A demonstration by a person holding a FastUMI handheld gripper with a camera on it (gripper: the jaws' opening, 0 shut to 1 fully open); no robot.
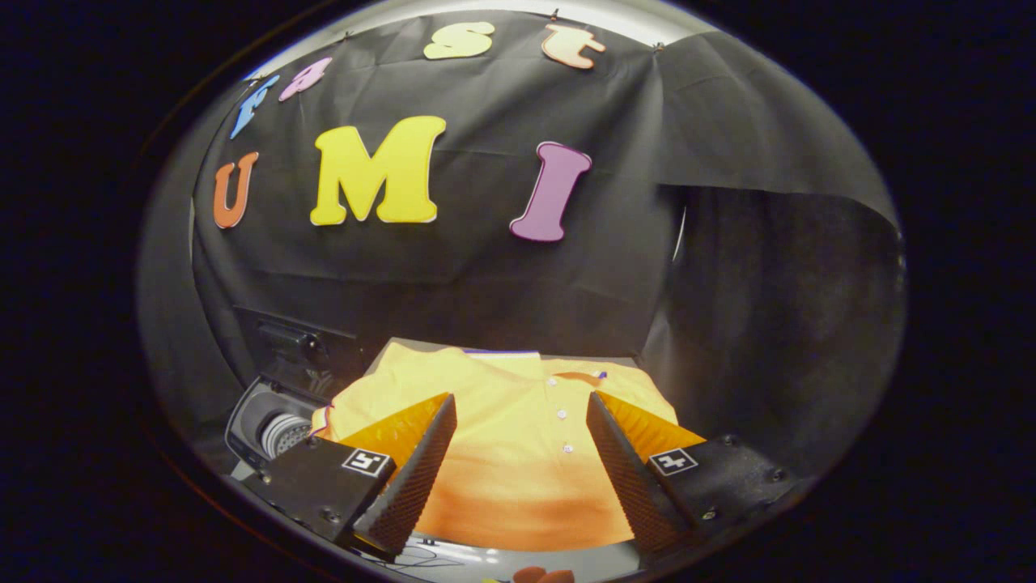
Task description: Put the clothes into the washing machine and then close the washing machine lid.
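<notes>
Between wide-spread tool (pixel 518 437) fingers: flat yellow polo shirt (pixel 518 453), buttoned; round-drummed washing machine (pixel 271 425) beside.

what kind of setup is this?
Likely a staged laundry booth: black cloth wall, a small open washing machine, a yellow polo shirt on a surface. The gripper is open above the shirt.

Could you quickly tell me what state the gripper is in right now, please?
Gripper: open, holding nothing; its fingers are spread above the yellow shirt.
</notes>
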